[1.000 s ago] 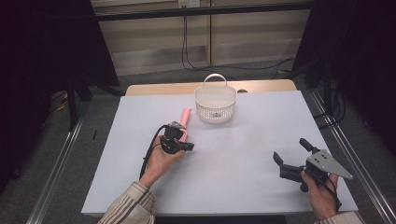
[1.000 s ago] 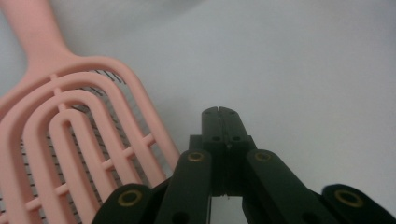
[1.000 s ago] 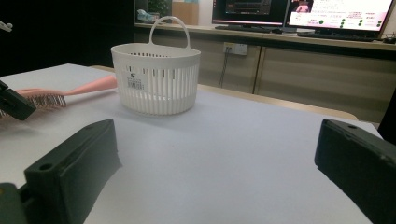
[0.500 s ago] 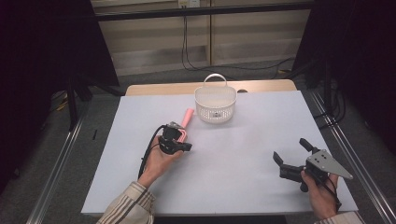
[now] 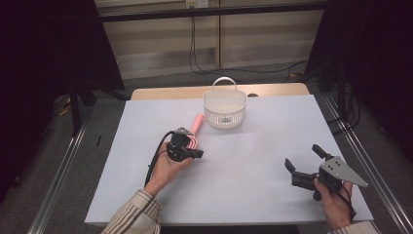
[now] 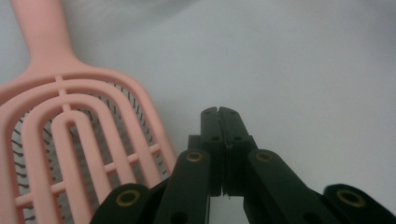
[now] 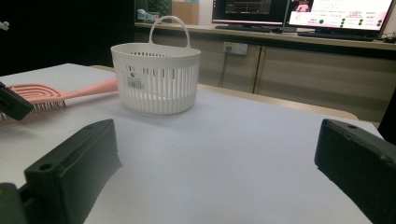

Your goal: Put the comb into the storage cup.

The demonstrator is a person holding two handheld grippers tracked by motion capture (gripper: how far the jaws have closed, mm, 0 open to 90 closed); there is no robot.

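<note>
Left hand-held gripper (image 6: pixel 218 112) is closed empty beside the brush (image 6: pixel 74 135); nothing grabbed yet, basket (image 5: pixel 224 108) waiting.

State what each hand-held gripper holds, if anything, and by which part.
Nothing is held. The left hand-held gripper is shut on nothing, beside the pink hairbrush lying on the table. The right hand-held gripper is open and empty.
</note>
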